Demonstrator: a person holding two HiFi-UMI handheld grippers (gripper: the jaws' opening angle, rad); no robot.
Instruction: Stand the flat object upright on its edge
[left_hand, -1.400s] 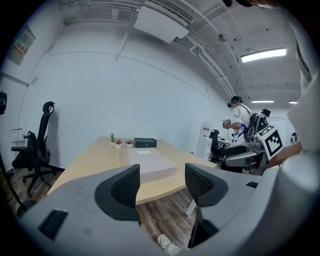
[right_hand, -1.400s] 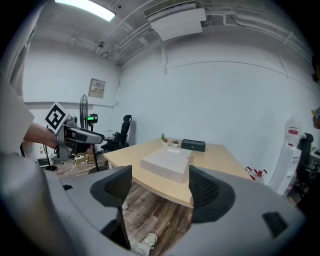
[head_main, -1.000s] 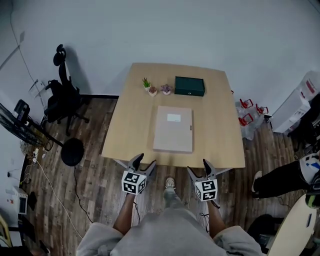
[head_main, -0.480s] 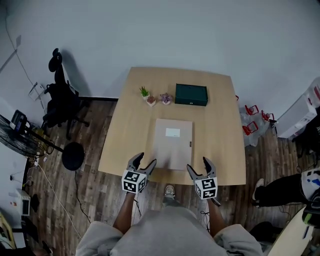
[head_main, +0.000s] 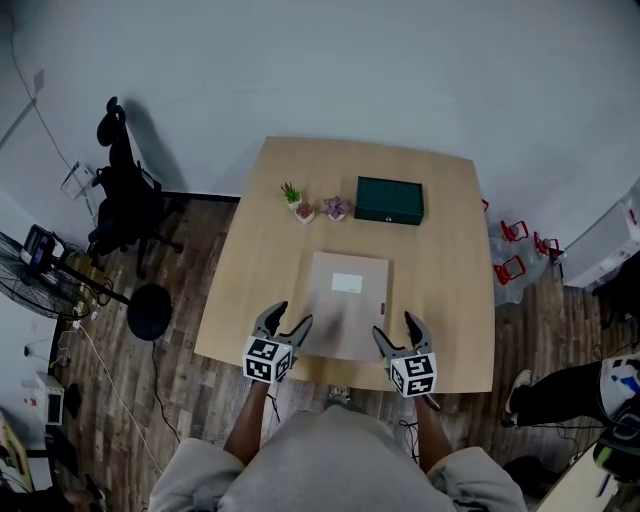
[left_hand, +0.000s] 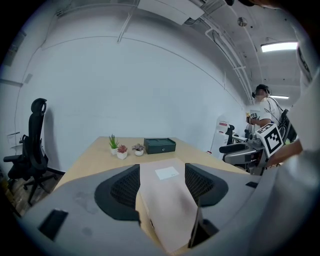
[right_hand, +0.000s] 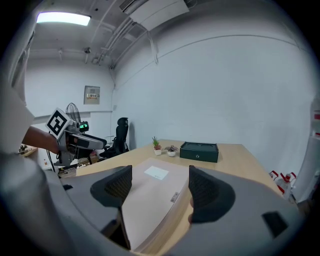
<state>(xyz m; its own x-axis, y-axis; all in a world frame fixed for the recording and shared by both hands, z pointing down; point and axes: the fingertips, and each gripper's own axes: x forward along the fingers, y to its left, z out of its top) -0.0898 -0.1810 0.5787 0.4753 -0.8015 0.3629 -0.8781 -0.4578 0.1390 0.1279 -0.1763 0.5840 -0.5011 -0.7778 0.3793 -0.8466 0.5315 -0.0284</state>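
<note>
A flat beige box (head_main: 343, 305) with a white label lies flat on the wooden table (head_main: 260, 260), near its front edge. In the left gripper view the beige box (left_hand: 165, 200) runs between the jaws, and in the right gripper view the beige box (right_hand: 150, 200) does the same. My left gripper (head_main: 286, 324) is open at the box's near left corner. My right gripper (head_main: 396, 329) is open at its near right corner. Neither holds anything.
A dark green case (head_main: 389, 200) and two small potted plants (head_main: 292, 194) (head_main: 335, 208) stand at the back of the table. A black office chair (head_main: 120, 205) and a fan are to the left, red-handled items (head_main: 510, 270) on the floor to the right. Another person (left_hand: 264, 107) stands far right.
The table and box have come closer in the head view. Both grippers, below the table's front edge before, now reach over it at the box's near corners.
</note>
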